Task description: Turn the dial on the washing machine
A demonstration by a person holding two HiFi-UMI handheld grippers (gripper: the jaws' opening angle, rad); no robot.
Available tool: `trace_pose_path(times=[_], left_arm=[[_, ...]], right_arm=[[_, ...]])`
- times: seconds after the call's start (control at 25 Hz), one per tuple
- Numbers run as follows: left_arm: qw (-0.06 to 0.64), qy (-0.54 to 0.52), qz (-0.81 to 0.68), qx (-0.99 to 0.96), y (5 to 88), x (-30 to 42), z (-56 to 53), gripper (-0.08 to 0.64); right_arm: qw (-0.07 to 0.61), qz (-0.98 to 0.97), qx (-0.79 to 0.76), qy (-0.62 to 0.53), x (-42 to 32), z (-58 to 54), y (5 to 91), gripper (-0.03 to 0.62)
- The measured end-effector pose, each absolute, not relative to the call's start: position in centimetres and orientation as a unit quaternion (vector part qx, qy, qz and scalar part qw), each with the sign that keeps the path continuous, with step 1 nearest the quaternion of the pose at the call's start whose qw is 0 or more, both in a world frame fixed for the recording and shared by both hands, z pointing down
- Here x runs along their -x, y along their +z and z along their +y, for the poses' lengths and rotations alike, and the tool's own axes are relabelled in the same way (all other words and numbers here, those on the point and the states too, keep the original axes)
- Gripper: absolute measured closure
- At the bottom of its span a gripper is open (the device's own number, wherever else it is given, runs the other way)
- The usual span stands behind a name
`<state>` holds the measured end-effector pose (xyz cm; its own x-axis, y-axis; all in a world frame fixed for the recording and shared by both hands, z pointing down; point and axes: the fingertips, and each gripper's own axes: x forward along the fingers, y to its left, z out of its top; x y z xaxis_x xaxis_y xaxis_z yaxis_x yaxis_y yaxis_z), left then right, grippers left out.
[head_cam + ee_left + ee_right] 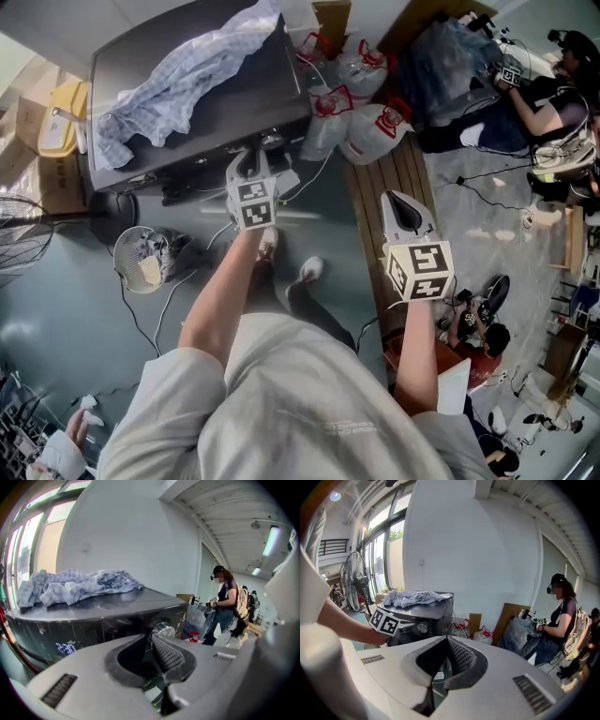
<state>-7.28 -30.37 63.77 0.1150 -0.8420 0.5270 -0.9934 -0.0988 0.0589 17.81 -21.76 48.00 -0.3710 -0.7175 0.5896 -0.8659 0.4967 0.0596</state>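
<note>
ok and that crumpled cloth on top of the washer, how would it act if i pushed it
The cloth lies in loose folds, so it's probably floppy and light. Pushed, it would likely bunch rather than slide whole. One end reaches the edge of the washing machine, so it might slip off.

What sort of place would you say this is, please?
Probably a workshop or warehouse-like test space rather than a home: the washing machine stands among loose cables, with a floor fan and tied plastic bags beside it.
</note>
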Motion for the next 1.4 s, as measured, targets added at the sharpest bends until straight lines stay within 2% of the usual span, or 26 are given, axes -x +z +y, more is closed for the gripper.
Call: trace_pose_path(times=[0.24, 0.48, 0.88, 1.4], left_arm=[[0.169, 0.167, -0.625, -0.743, 57.7, 10.2, -29.1, 0.525], [0.033, 0.191, -0.585, -0.787, 47.5, 12.3, -29.0, 0.541], [-0.084, 0.170, -0.606, -0.772, 33.1, 15.4, -26.8, 0.543], [-0.176, 0.147, -0.634, -0.739, 22.8, 16.6, -22.1, 0.543]], right_arm=[[0.259, -0.828, -0.492, 0.073, -17.1, -23.3, 43.7, 0.577], [0.222, -0.850, -0.477, -0.003, -14.6, -25.9, 37.1, 0.577], [0.160, -0.876, -0.442, -0.103, -9.7, -26.8, 27.2, 0.578], [0.125, -0.895, -0.399, -0.158, -5.1, -25.2, 21.6, 0.578]])
